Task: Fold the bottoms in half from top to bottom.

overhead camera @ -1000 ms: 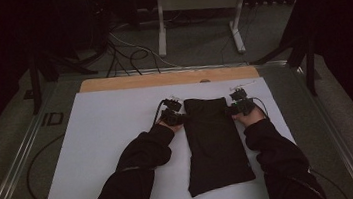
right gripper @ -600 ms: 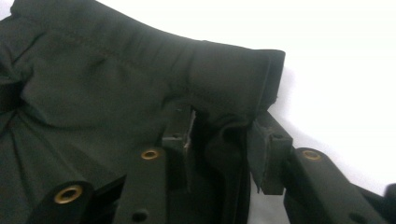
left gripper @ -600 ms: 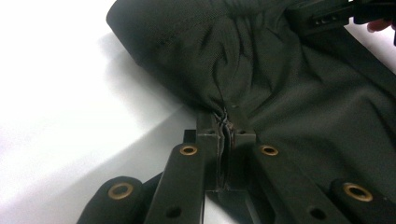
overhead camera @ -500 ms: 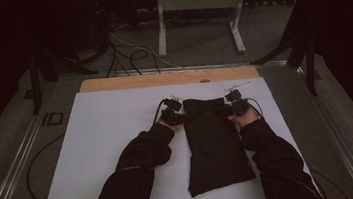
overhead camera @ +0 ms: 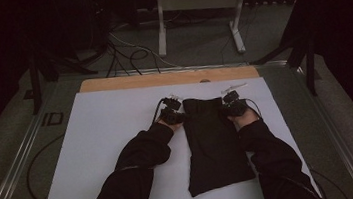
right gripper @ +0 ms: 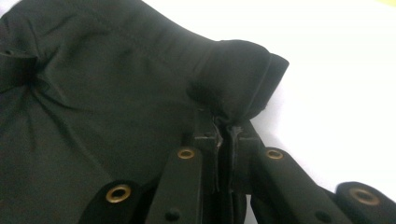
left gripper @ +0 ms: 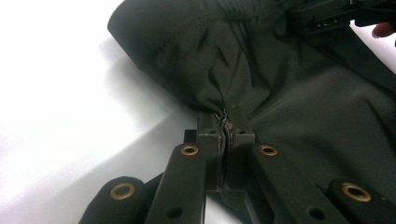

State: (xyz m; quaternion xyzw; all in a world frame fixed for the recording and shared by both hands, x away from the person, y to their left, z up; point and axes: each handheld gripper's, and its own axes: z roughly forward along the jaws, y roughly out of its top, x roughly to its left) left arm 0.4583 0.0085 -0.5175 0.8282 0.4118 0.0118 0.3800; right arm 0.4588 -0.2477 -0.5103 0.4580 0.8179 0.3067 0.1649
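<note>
Both forearms wear long black sleeves (overhead camera: pixel 138 156) that bunch in soft folds at the wrist. Each hand carries a black gripper, the left gripper (left gripper: pixel 225 128) and the right gripper (right gripper: pixel 227 128), built of flat black link bars with brass-ringed rivet holes. A thin black cable (overhead camera: pixel 157 112) trails off the left one toward 7 o'clock.

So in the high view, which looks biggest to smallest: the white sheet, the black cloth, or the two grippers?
1. white sheet
2. black cloth
3. left gripper and right gripper: these look alike, so no ranking between them.
</note>
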